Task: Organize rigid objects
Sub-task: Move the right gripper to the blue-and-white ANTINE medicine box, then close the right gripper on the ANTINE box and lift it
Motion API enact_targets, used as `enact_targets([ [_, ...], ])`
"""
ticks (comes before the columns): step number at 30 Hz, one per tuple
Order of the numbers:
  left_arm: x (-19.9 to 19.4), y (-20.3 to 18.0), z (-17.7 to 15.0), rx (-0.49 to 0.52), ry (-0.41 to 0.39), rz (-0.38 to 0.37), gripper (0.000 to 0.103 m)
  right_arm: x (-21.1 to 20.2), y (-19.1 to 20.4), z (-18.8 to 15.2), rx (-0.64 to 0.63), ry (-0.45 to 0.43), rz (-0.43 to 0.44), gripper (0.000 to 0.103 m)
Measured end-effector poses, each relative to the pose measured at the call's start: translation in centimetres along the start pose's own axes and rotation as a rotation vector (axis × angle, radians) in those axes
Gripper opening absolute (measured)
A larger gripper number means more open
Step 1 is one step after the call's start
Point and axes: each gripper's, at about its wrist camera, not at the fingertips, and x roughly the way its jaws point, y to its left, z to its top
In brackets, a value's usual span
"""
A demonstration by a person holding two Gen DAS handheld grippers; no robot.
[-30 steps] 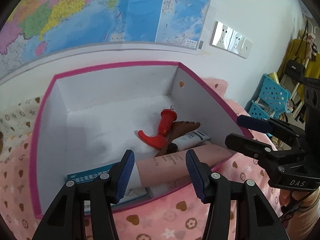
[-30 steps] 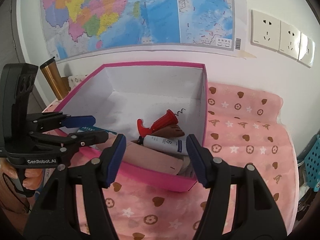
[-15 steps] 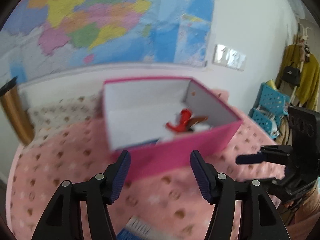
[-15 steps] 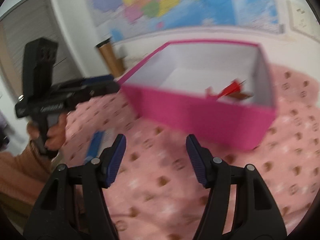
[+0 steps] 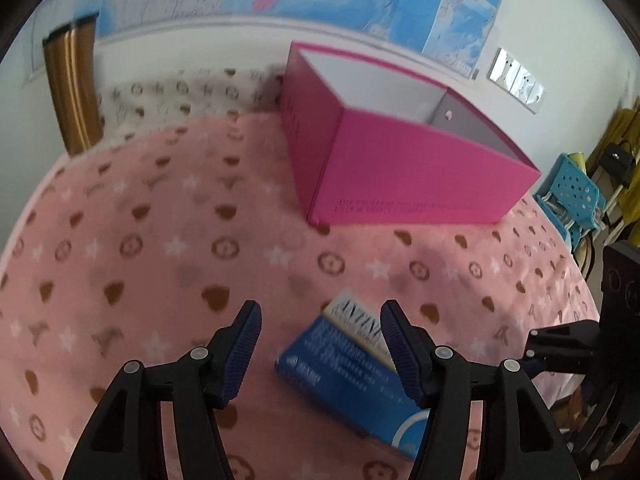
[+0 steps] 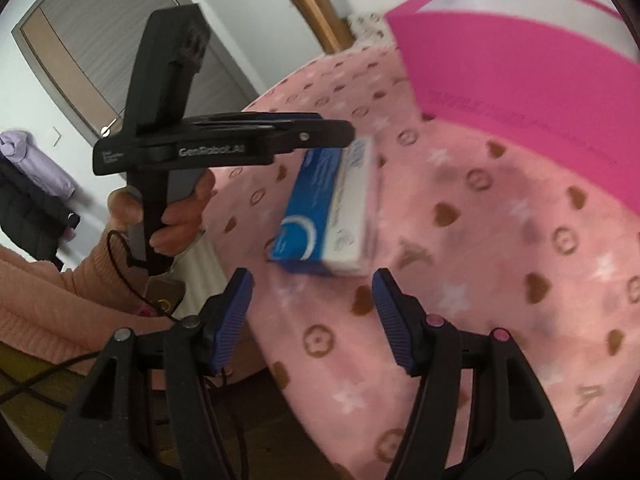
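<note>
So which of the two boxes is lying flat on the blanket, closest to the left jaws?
The blue and white carton, lying flat just ahead of them; the pink box stands open-topped farther back.

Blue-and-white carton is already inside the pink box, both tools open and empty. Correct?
Not quite. The blue-and-white carton is not inside the pink box; it lies on the pink blanket in front of the box, as the left wrist view shows and the right wrist view confirms. The rest holds: the left tool and right tool are both open and empty.
</note>
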Motion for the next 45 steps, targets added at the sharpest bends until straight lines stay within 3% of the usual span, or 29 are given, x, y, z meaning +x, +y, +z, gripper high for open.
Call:
enact_targets([
  [10,0.0,-0.3,-0.8,0.003,0.036,-0.054,0.063,1.0,-0.1,0.8,0.046,-0.005,0.052,0.061],
  [15,0.0,-1.0,-1.2,0.005,0.04,-0.087,0.063,0.2,-1.6,1.1,0.087,-0.04,0.025,0.061],
  [25,0.8,-4.2,-0.9,0.043,0.057,-0.171,0.062,-2.5,-5.6,1.7,0.17,-0.12,-0.115,0.061],
  [33,1.7,-4.8,-0.4,0.044,0.065,-0.146,0.042,-3.1,-7.5,2.2,0.22,-0.154,-0.167,0.061],
  [45,2.0,-4.9,0.1,0.032,0.074,-0.147,0.042,-2.6,-8.3,2.2,0.255,-0.15,-0.204,0.051],
])
